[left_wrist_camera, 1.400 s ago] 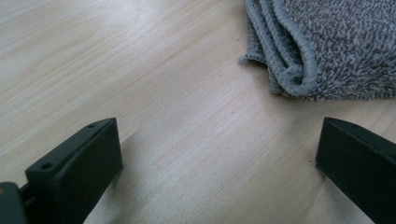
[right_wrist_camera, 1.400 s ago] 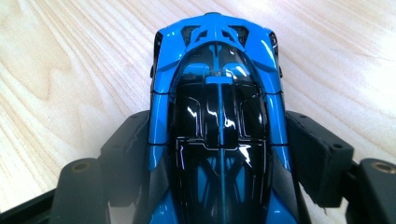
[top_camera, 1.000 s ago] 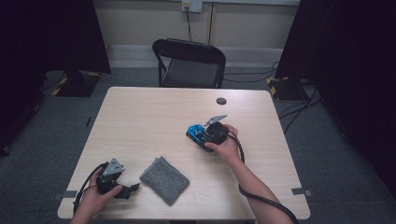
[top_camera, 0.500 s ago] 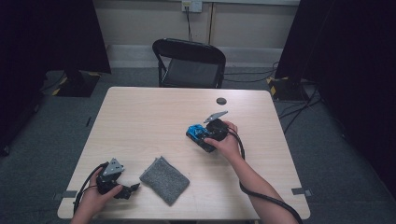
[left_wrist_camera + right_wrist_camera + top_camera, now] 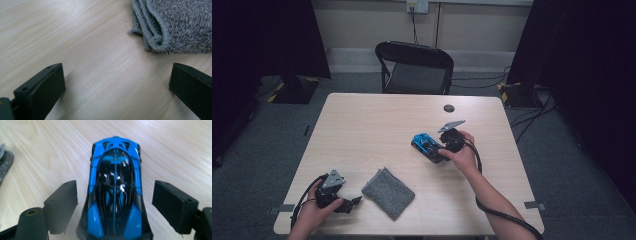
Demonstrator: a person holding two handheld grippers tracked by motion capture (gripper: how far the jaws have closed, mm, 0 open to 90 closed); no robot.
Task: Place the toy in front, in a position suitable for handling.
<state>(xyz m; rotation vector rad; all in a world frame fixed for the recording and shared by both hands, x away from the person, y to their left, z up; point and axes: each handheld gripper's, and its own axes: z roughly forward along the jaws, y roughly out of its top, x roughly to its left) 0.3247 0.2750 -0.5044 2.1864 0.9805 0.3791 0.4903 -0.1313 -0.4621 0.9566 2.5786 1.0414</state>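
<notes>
A blue and black toy car (image 5: 426,145) stands on the wooden table (image 5: 377,130), right of centre. My right gripper (image 5: 436,149) is open, and its jaws straddle the rear half of the car (image 5: 115,192) with a gap on each side. A folded grey cloth (image 5: 388,192) lies near the front edge. Just left of the cloth my left gripper (image 5: 354,203) rests low over the table, open, with only bare wood between its jaws. The left gripper view has the cloth's folded edge (image 5: 172,27) ahead and to the right of that gripper (image 5: 115,85).
A small black round disc (image 5: 449,108) sits on the table toward the far right. Behind the far edge stands a black folding chair (image 5: 416,67). Cables trail from both grippers over the near edge.
</notes>
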